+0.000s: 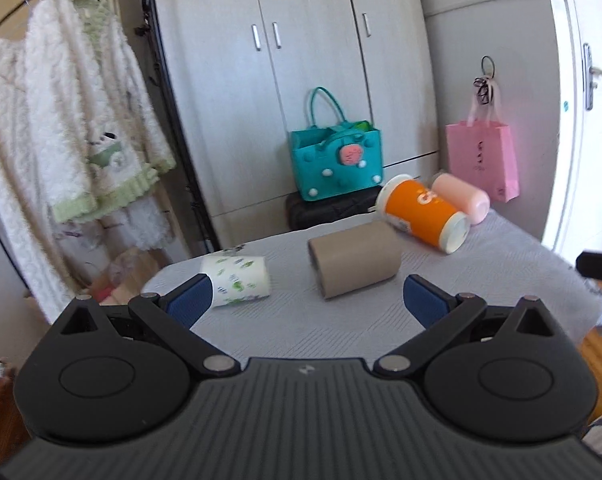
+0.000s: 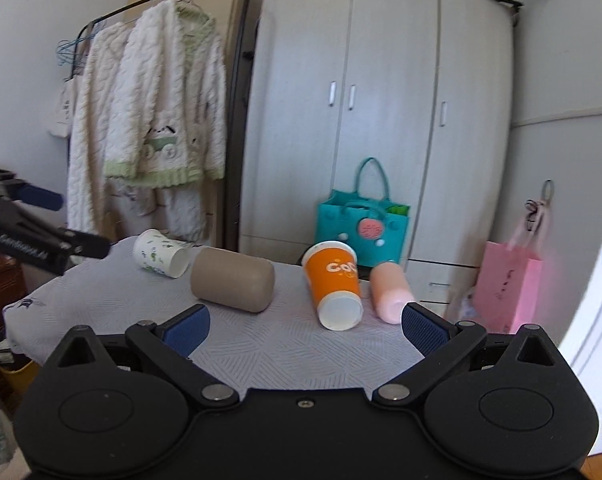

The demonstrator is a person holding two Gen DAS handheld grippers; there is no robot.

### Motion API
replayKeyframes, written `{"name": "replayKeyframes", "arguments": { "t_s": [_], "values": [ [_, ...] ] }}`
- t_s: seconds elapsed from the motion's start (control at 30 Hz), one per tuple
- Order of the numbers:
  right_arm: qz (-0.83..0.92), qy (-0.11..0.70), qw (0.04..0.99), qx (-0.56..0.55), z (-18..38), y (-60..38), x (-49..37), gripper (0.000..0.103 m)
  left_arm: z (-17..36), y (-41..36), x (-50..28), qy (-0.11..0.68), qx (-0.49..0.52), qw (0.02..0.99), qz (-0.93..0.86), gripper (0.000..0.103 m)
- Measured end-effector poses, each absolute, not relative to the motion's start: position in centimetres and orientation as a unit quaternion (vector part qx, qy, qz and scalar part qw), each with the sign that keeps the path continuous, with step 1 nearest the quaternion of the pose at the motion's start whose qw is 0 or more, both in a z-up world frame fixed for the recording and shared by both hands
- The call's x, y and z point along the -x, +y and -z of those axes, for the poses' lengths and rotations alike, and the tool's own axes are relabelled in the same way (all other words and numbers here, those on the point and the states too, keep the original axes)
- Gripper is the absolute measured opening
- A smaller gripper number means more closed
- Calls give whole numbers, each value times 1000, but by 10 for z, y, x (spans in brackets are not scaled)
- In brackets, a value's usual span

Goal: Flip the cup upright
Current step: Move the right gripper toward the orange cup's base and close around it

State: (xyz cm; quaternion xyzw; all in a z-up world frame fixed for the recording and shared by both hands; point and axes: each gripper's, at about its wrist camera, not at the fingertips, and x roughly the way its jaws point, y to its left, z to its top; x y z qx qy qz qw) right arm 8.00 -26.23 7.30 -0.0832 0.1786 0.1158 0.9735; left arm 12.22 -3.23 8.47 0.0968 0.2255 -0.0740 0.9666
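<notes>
Nearest, left gripper (image 1: 307, 294): blue-padded fingers spread wide, holding nothing
Right gripper (image 2: 306, 322): spread wide too, empty
Grey patterned tablecloth (image 2: 293, 344): four cups on their sides
Cups, left to right: white leaf-print paper cup (image 1: 237, 280), beige cylindrical cup (image 1: 355, 264), orange paper cup (image 2: 333, 284), pink plastic cup (image 2: 389, 292)
Behind: teal felt tote bag (image 1: 335, 160)

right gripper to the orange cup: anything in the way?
Nothing visible. The right gripper is open, with only bare tablecloth between its fingers and the orange cup, which lies on its side, base toward the camera. The pink cup lies close on its right and the beige cup farther left, both beside the path.
</notes>
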Motion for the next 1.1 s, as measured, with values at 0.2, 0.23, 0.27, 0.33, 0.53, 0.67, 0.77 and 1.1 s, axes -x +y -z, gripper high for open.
{"name": "replayKeyframes", "arguments": {
  "t_s": [0.2,0.23,0.27,0.33,0.53,0.67,0.77,1.1],
  "values": [
    [-164,209,959,95,-85,-261,-123,103,-88,-41,-183,253,-58,959,114,103],
    [-172,214,956,100,-86,-260,-132,103,-88,-43,-192,255,-54,958,118,103],
    [-178,219,954,104,-87,-258,-140,103,-89,-45,-203,257,-52,957,121,103],
    [-190,233,947,110,-88,-257,-158,103,-88,-49,-219,259,-50,956,127,103],
    [-215,285,926,120,-78,-256,-222,103,-81,-58,-262,259,-37,954,146,103],
    [-215,329,911,124,-64,-256,-266,95,-74,-61,-289,265,-28,950,160,103],
    [-206,356,902,134,-53,-255,-294,92,-68,-66,-306,271,-31,947,170,103],
    [-195,431,870,141,-32,-256,-360,86,-55,-68,-333,290,-28,939,184,103]
  ]
}}
